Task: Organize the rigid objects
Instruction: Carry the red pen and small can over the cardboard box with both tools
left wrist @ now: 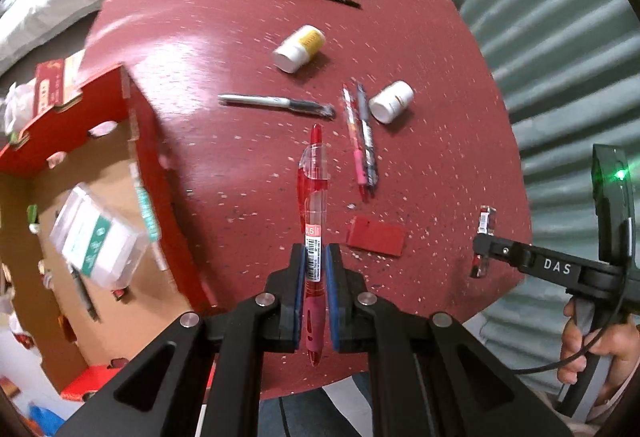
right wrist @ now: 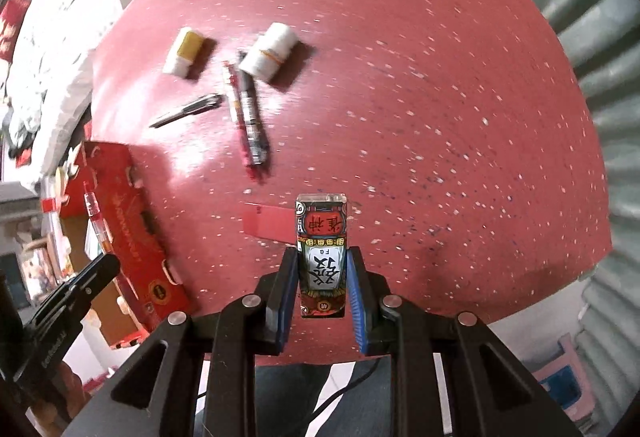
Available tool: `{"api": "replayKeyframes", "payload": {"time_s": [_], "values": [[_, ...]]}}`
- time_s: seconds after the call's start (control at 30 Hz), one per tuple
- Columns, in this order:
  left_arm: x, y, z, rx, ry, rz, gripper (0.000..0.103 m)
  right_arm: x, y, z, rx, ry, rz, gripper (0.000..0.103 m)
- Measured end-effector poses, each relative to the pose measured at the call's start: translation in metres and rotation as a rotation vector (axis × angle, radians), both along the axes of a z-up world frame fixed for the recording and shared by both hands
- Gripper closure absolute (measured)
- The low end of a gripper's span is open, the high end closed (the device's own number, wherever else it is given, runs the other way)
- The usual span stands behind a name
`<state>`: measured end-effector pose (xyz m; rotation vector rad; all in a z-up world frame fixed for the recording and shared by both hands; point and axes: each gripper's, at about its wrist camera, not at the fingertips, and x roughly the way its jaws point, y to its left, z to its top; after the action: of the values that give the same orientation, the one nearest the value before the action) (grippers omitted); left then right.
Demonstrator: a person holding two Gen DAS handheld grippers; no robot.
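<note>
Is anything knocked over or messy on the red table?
Yes. Two white bottles lie on their sides, and loose pens point different ways on the table. Nothing looks spilled or broken.

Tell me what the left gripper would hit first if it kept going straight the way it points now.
Probably the bare red table. The left gripper, shut on a red pen, points steeply down at the tabletop just short of the silver marker; depth is hard to judge.

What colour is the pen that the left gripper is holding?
Red: the pen has a clear red barrel and a white barcode label, clamped in the left gripper. The left wrist view shows it best.
</note>
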<state>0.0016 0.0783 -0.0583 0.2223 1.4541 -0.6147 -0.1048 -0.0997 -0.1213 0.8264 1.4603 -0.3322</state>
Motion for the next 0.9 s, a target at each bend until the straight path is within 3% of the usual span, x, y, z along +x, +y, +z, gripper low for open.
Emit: {"api": "replayKeyframes", "payload": {"time_s": [0.4,0.9], "values": [[0.021,0.091,0.020,-0.032,-0.066,0.267,0.092,0.052,0.055,0.030,-0.062,-0.063,0.208,0.078],[0.027,0.205,0.010,0.007,-0.074,0.548,0.092,0.122,0.168,0.057,-0.086,-0.150,0.554,0.078]]}}
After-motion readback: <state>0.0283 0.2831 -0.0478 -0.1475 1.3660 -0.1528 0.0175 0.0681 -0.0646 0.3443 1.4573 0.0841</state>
